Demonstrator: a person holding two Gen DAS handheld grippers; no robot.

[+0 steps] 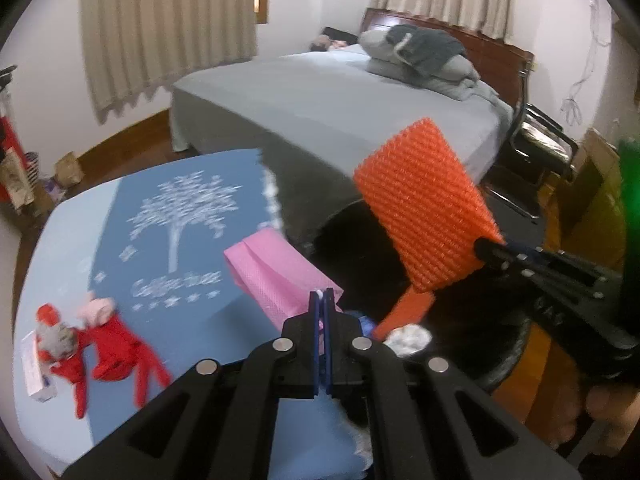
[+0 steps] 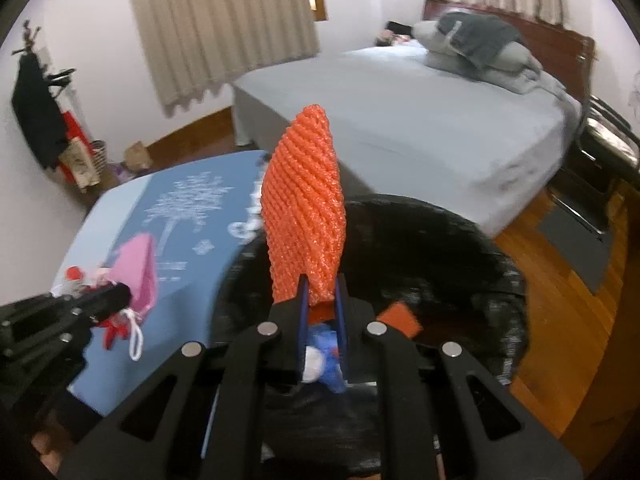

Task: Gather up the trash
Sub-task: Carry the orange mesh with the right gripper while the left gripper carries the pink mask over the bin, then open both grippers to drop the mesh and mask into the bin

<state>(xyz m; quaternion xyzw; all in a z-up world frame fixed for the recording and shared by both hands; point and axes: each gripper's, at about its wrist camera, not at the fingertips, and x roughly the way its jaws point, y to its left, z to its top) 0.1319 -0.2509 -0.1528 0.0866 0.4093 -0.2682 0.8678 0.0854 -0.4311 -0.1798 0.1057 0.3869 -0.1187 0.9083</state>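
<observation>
My right gripper (image 2: 320,300) is shut on an orange foam net sleeve (image 2: 306,208) and holds it upright above a black trash bin (image 2: 460,264). The same sleeve (image 1: 428,204) and the right gripper (image 1: 486,248) show in the left wrist view, over the bin (image 1: 500,364). My left gripper (image 1: 322,300) is shut on the white drawstring of a pink mesh pouch (image 1: 280,272), held at the table's right edge beside the bin. The pouch (image 2: 138,276) also shows in the right wrist view. Orange, blue and white scraps (image 2: 320,356) lie inside the bin.
A table with a blue tree-print cloth (image 1: 180,216) holds red toy figures (image 1: 112,344) and a small white box (image 1: 38,380) at its left. A grey bed (image 1: 340,104) stands behind. A chair (image 1: 540,148) and wooden floor (image 2: 560,300) are to the right.
</observation>
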